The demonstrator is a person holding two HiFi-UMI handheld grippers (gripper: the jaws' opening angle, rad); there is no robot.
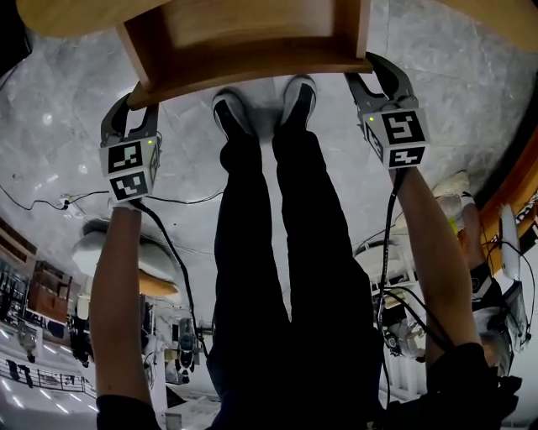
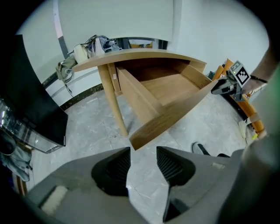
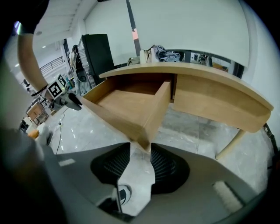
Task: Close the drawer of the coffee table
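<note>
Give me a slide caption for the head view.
Left gripper and right gripper, jaws apart, at the open drawer's front corners.

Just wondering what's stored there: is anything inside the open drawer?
No, the drawer shows only a bare wooden bottom in the right gripper view.

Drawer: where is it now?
Head view, top centre: the drawer stands open under the coffee table, its front panel between the left gripper and right gripper.

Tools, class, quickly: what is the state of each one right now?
Left tool: open, empty, facing a front corner of the drawer.
Right tool: open, empty, at the drawer's other front corner.
</note>
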